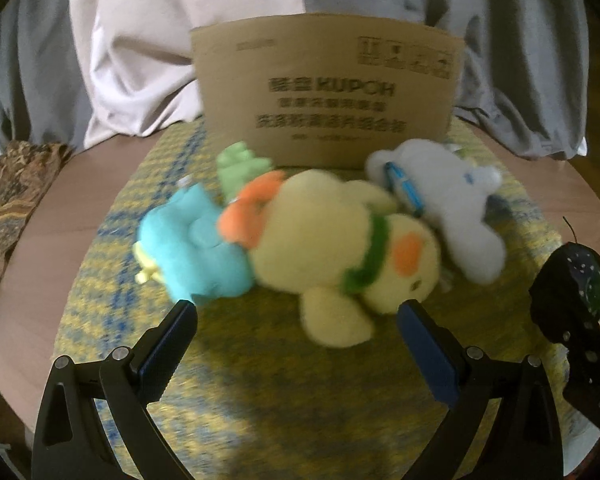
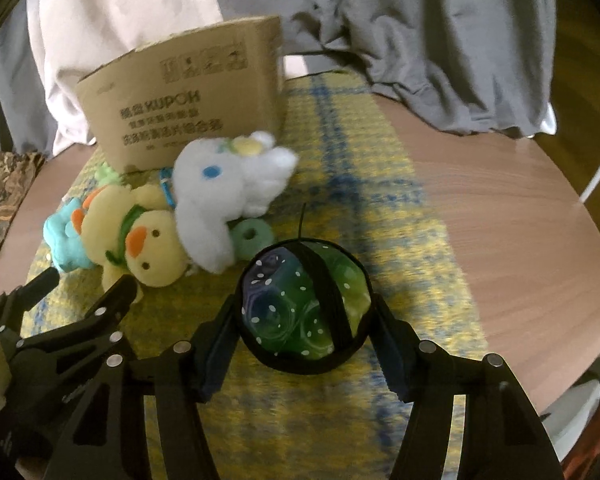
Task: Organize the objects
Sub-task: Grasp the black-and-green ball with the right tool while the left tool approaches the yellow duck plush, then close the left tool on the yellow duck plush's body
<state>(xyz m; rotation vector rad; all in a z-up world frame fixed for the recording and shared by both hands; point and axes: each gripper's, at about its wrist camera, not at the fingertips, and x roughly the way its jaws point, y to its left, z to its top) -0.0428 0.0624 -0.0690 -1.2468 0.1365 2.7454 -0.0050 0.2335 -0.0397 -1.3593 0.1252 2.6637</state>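
Risk first: right gripper [image 2: 306, 316] is clamped on a round green pouch [image 2: 306, 300] w/ black trim, pads pressing its left and right sides. Pouch looks soft and rounded, so my guess is it could squirm or pop out of the pads if the grip is shallow, esp. while being carried toward the box [image 2: 188, 100]. Black cord off its top could also snag on a toy.

2nd risk: box stands w/ its printed wall facing the grippers and its top edge high. Can't tell from either view if the top is open or how deep it is. A low approach would prob. knock the wall or push the box back off the mat [image 2: 340, 184].

3rd: left gripper [image 1: 296, 312] is open, nothing between its jaws, sitting just in front of the duck [image 1: 340, 248]. Both grippers are close together; the right one w/ pouch shows at the right edge of the left wrist view, so a clash is possible if both go for the box at once.

Places rel. to box: duck, blue toy [image 1: 188, 248] and white toy [image 1: 444, 208] lie in a touching row just in front of it; a green ring [image 2: 252, 234] sits beside the white toy, on the side away from the box. Pouch is in front of the box too, well apart from it, nearer the camera than the toys, held in the right gripper above the mat.
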